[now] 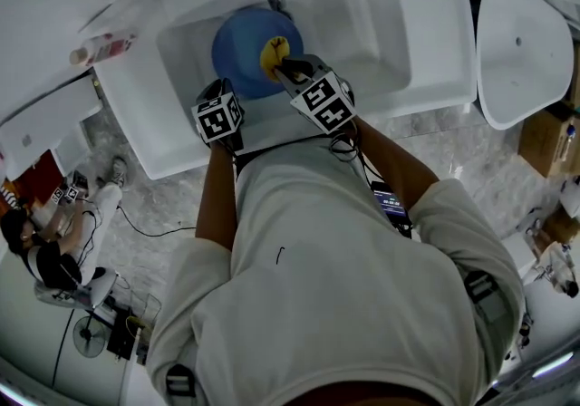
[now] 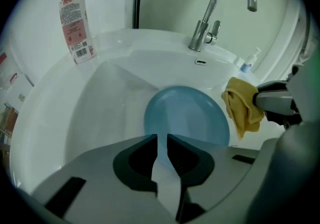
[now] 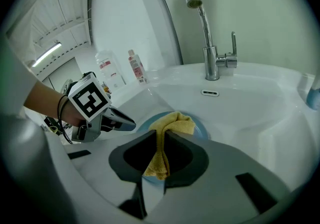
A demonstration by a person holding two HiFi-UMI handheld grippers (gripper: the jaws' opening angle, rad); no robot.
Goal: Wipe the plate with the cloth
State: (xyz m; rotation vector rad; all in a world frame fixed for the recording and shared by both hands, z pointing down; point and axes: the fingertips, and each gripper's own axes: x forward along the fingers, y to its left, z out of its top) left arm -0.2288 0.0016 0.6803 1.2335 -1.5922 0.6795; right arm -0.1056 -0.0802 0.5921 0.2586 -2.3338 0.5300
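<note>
Cloth, yellow and crumpled (image 3: 172, 125), is hanging clamped between the jaws of the right claw (image 3: 159, 135), at the 3 o'clock edge of the round blue plate (image 1: 237, 58) that is lying in the white sink basin (image 1: 399, 42). Left claw (image 2: 161, 138) is pointing down near the plate's 7 o'clock rim, its jaws standing slightly apart with nothing gripped.

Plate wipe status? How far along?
Done: the cloth is picked up; the right gripper has its fingers shut on it.
In hand: the cloth hangs over the blue plate, which lies in the sink. The left gripper is at the plate's near rim, fingers slightly apart with nothing between them.
Left: the wiping itself. Cloth contact with the plate can't be confirmed.
</note>
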